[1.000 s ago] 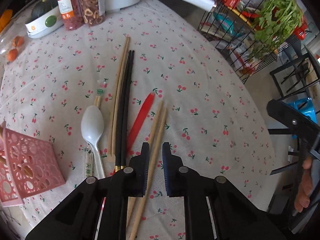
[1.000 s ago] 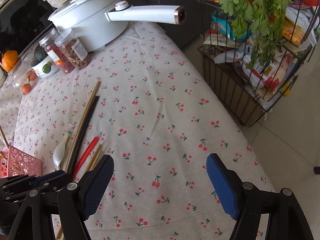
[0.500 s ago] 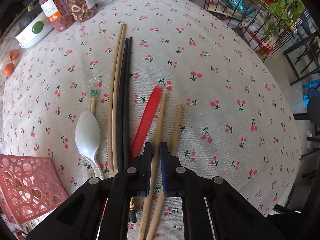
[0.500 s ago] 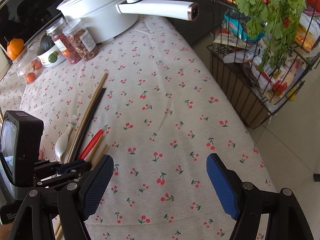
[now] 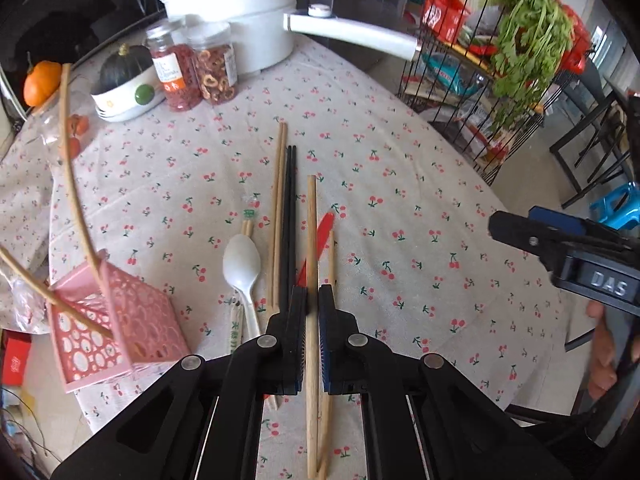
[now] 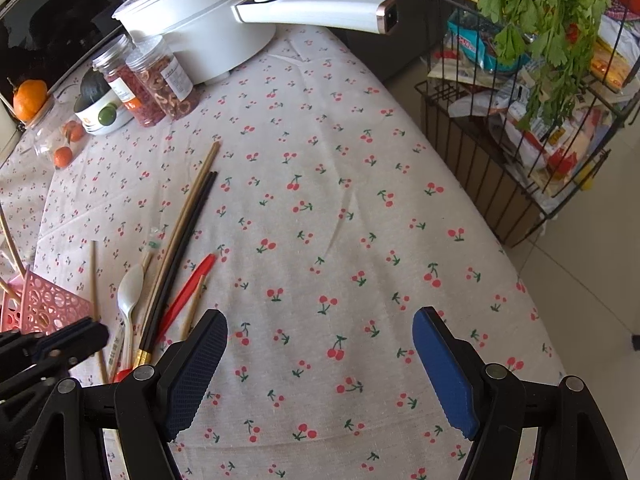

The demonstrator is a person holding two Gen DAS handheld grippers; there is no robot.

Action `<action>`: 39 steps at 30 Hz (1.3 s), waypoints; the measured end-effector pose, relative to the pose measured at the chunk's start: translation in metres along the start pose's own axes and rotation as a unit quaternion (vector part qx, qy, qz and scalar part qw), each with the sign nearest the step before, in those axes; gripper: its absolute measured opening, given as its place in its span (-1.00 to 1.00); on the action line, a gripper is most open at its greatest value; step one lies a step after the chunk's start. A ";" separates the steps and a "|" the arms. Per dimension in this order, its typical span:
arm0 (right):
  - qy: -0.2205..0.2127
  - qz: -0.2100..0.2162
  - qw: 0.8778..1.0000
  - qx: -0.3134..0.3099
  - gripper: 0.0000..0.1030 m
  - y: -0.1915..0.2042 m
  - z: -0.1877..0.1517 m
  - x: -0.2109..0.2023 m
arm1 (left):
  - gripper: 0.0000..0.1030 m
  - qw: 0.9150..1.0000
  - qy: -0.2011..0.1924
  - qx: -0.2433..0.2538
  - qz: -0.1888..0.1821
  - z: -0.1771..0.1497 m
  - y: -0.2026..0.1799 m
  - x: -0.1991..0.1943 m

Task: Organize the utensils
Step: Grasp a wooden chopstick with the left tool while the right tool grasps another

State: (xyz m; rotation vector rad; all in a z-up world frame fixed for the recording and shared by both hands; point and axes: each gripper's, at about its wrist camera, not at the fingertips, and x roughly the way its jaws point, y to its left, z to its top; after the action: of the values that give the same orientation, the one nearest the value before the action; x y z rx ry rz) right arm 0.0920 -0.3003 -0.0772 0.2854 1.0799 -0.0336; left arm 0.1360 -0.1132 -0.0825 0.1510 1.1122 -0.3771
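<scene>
While the left gripper (image 5: pixel 312 304) clamps one wooden chopstick (image 5: pixel 311 240), its apparent mate (image 5: pixel 330 264) lies beside it.

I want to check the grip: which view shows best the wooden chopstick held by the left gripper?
The left wrist view: the wooden chopstick runs between the shut pads of the left gripper. In the right wrist view it is a thin stick at the frame's left edge.
</scene>
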 end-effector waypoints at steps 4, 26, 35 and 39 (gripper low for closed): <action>0.002 0.014 1.000 0.001 0.57 0.013 -0.001 0.001 | -0.89 0.999 -0.039 -0.009 0.003 -0.015 0.017 -0.041; 0.116 0.018 0.992 -0.042 0.05 0.102 -0.024 0.107 | -0.89 0.991 -0.126 -0.036 -0.017 -0.071 0.078 -0.114; 0.099 -0.040 0.990 -0.090 -0.81 0.117 -0.030 0.112 | -0.89 0.991 -0.127 -0.046 -0.020 -0.077 0.089 -0.118; 0.104 -0.007 0.992 -0.072 -0.89 0.102 -0.031 0.105 | -0.89 0.990 -0.131 -0.045 -0.023 -0.078 0.088 -0.121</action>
State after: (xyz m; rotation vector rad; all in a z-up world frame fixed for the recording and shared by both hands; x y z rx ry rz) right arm 0.1323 -0.1829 -0.1607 0.1538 1.2855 0.0630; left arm 0.0562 0.0185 -0.0147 -0.0049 0.8722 -0.3744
